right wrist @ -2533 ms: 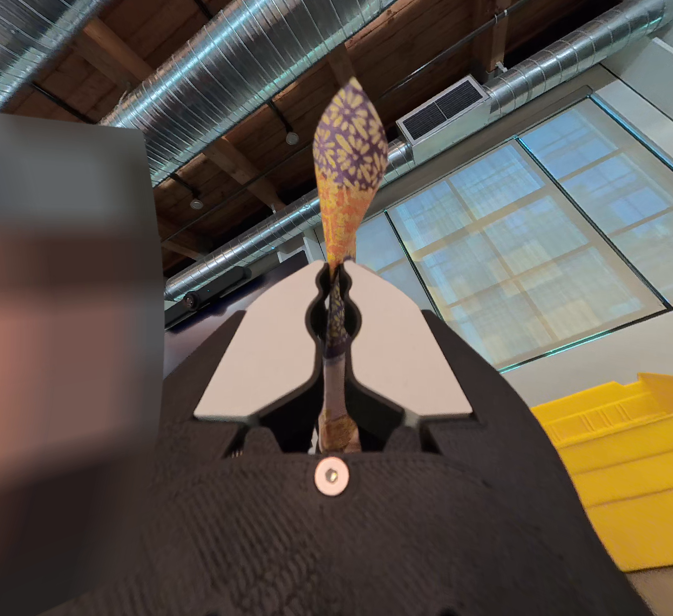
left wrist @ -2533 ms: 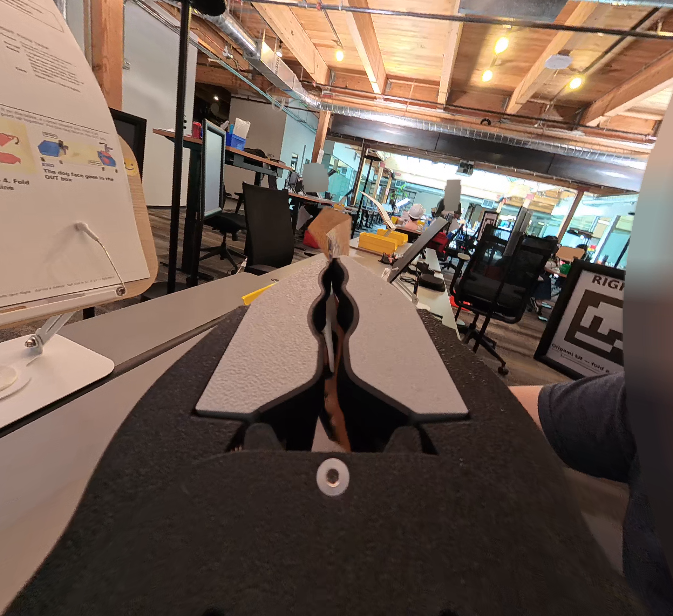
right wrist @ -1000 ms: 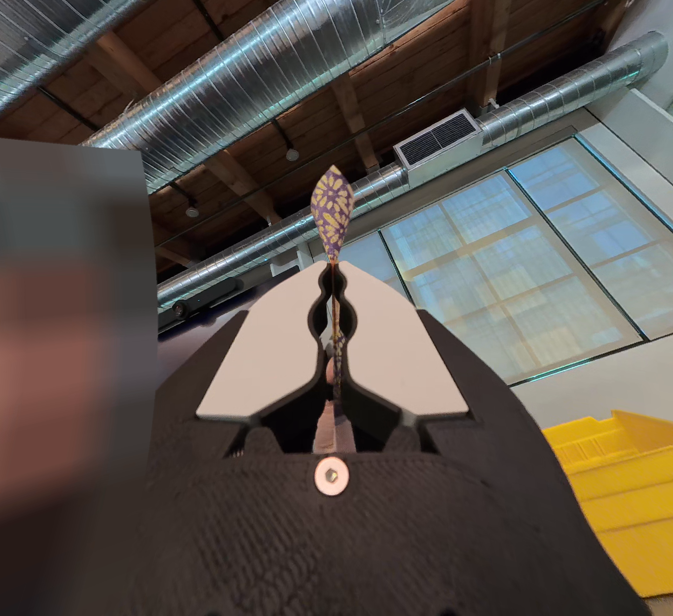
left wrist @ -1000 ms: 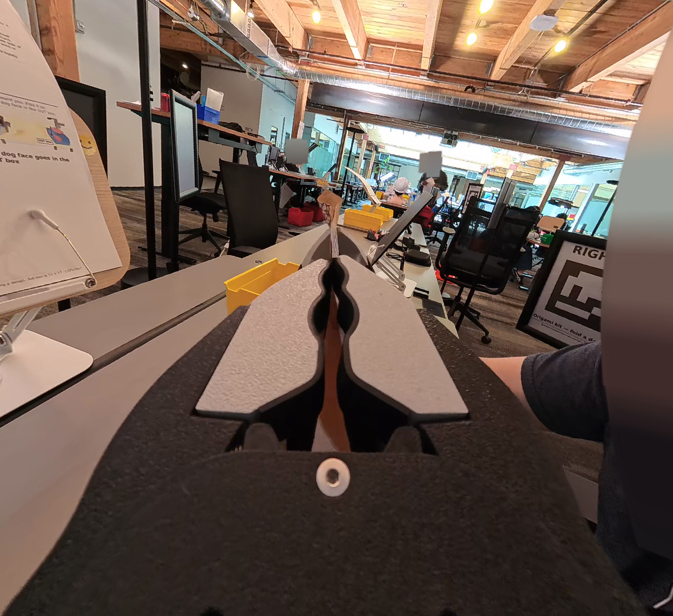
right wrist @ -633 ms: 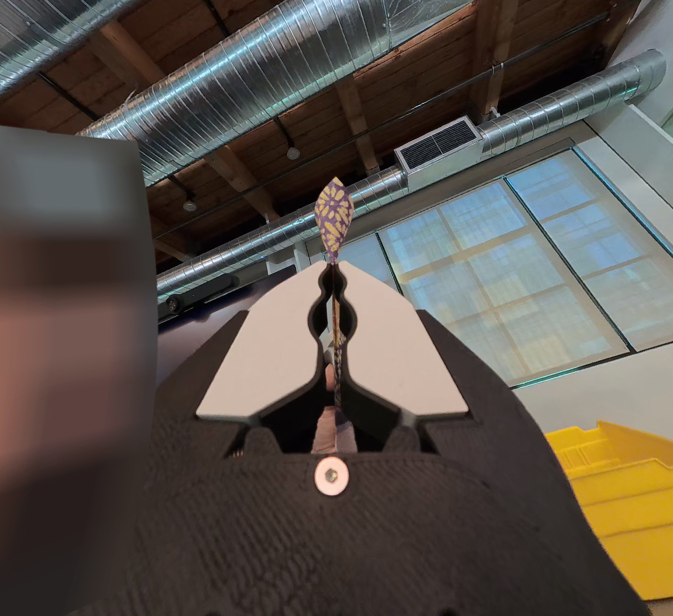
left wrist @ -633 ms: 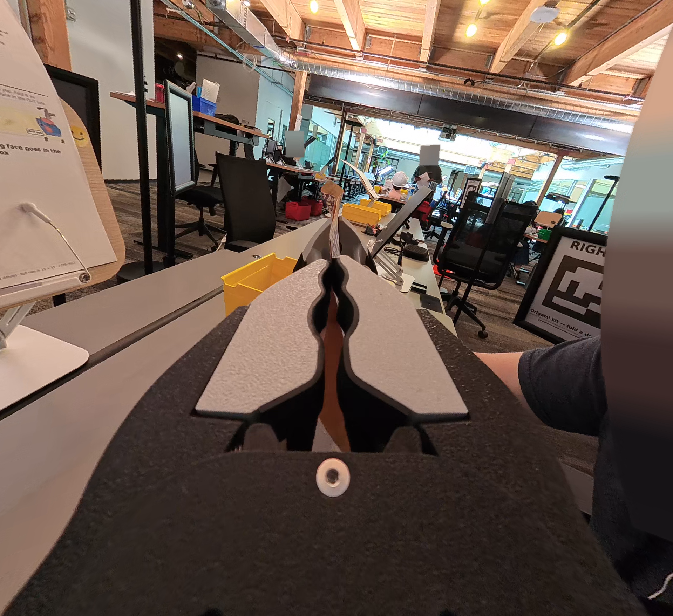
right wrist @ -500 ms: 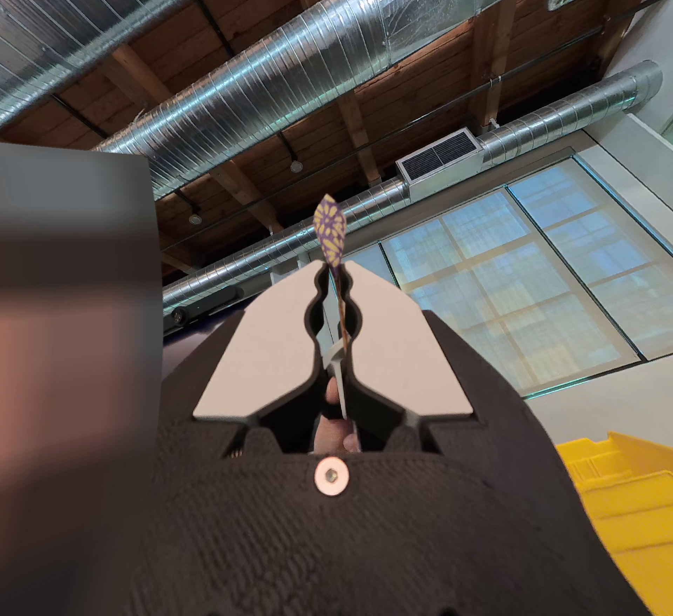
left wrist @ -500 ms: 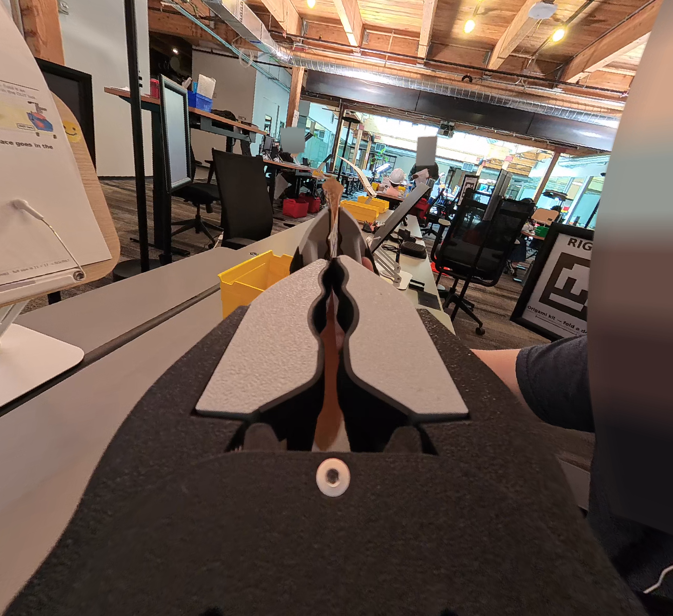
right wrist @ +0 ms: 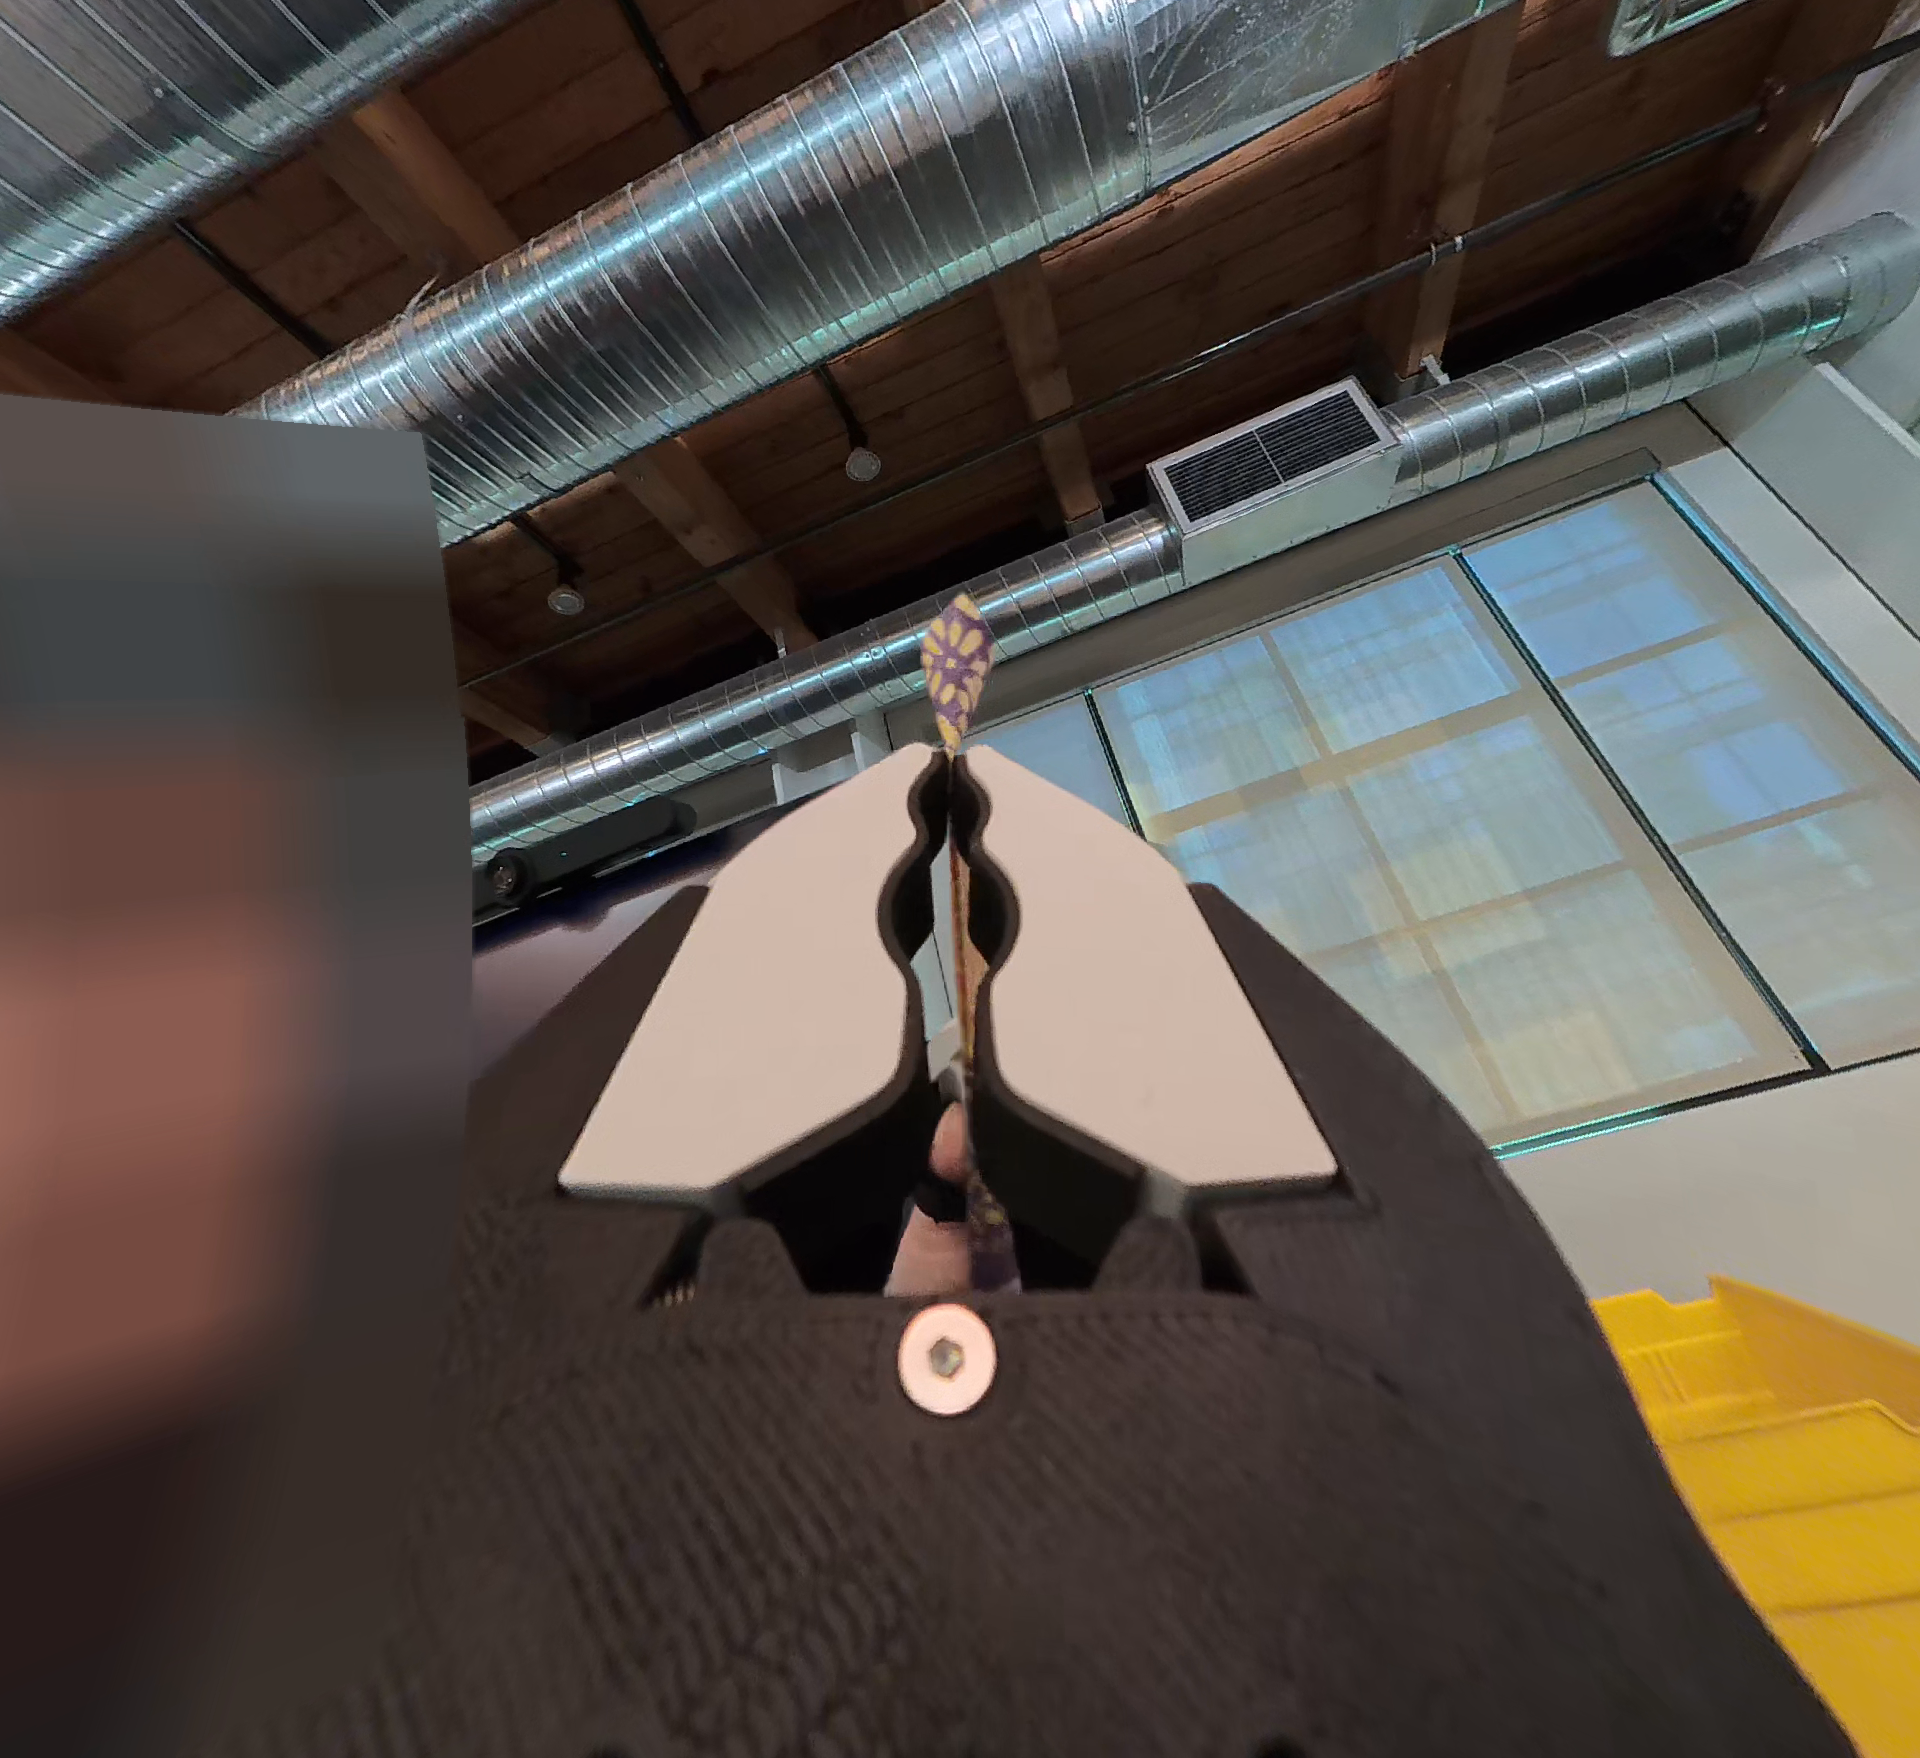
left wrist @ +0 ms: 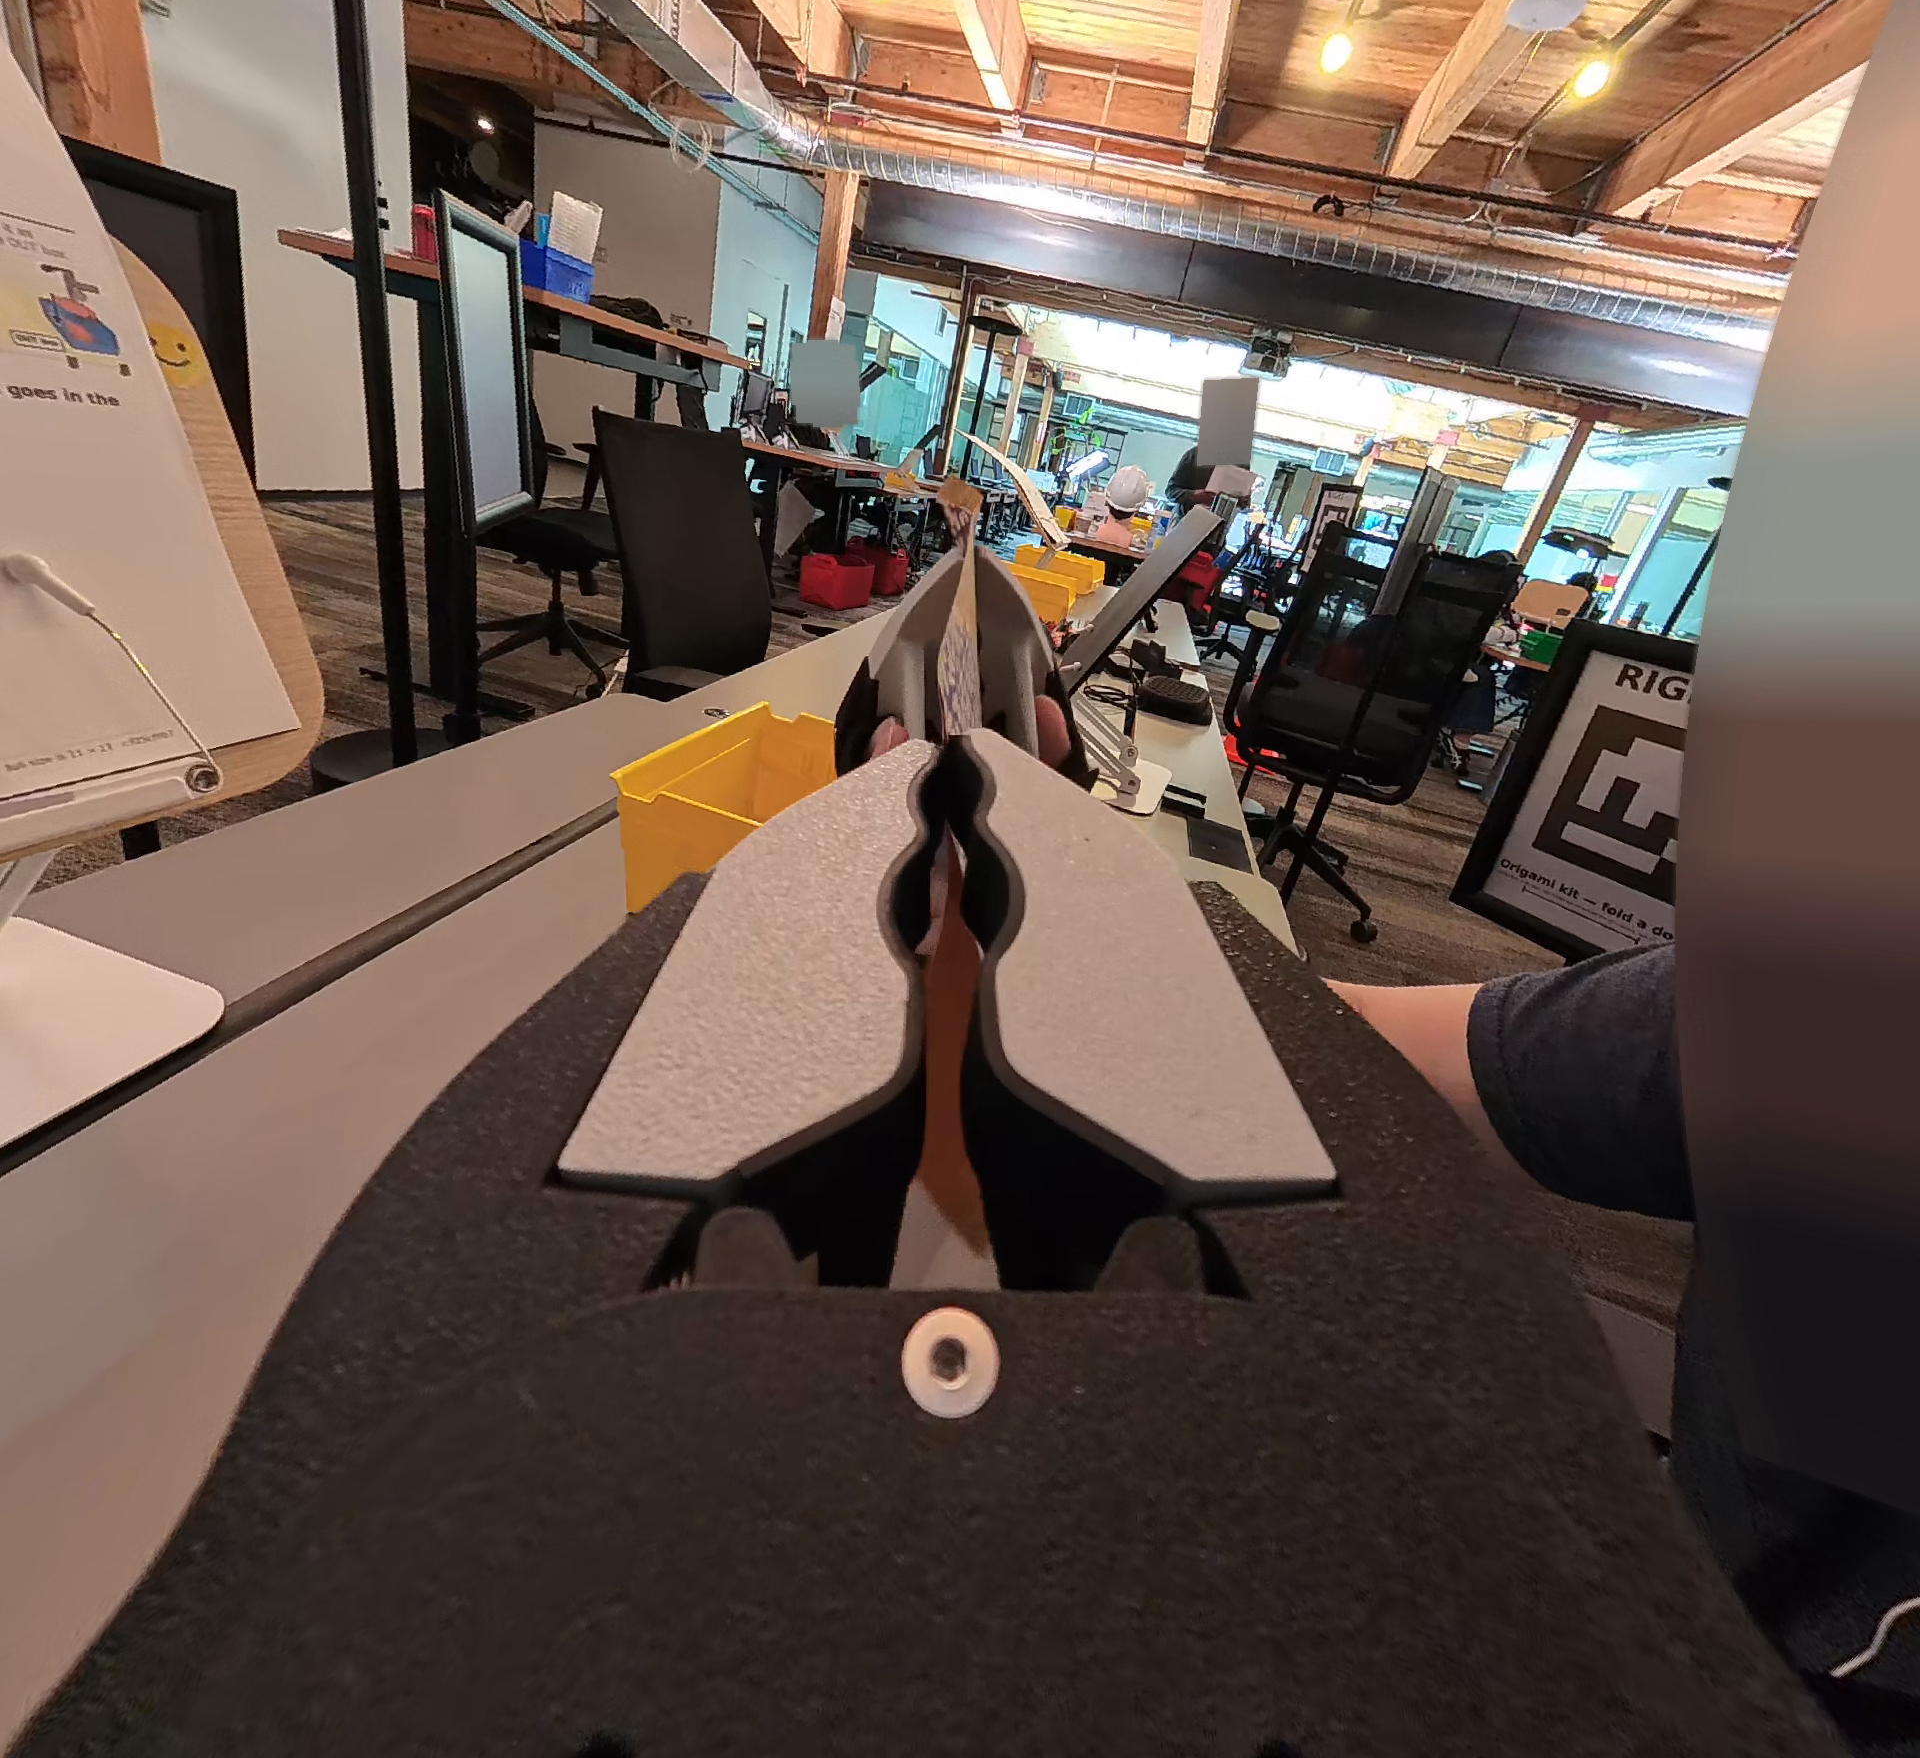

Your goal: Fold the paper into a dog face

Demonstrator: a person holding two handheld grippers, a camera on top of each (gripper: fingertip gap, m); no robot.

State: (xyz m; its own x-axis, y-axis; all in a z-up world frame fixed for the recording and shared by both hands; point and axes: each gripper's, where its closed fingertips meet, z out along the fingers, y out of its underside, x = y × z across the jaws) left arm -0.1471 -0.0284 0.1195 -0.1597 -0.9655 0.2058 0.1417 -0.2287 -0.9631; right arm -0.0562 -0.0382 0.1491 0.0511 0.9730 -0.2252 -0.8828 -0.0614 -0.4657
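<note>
Roughly, left to right:
Far left: a white instruction sheet on a stand (left wrist: 114, 503) fills the left edge of the left wrist view, standing on the grey bench (left wrist: 343, 867).
Centre left: a yellow bin (left wrist: 717, 789) sits on the bench just beyond the claw.
Left claw (left wrist: 951, 752): at frame centre, its two grey fingers pressed together on the paper (left wrist: 948, 991), whose brown side runs edge-on down the slot.
Right claw (left wrist: 961, 648): seen just beyond the left one's tips, pinching the same paper from the far side.
Right wrist view: the right claw (right wrist: 951, 758) points up at the ceiling ducts (right wrist: 727, 254), clamped on the paper (right wrist: 956, 669); a purple and yellow patterned tip sticks out above the fingertips.
Lower right: a yellow bin (right wrist: 1766, 1459) fills the corner.
</note>
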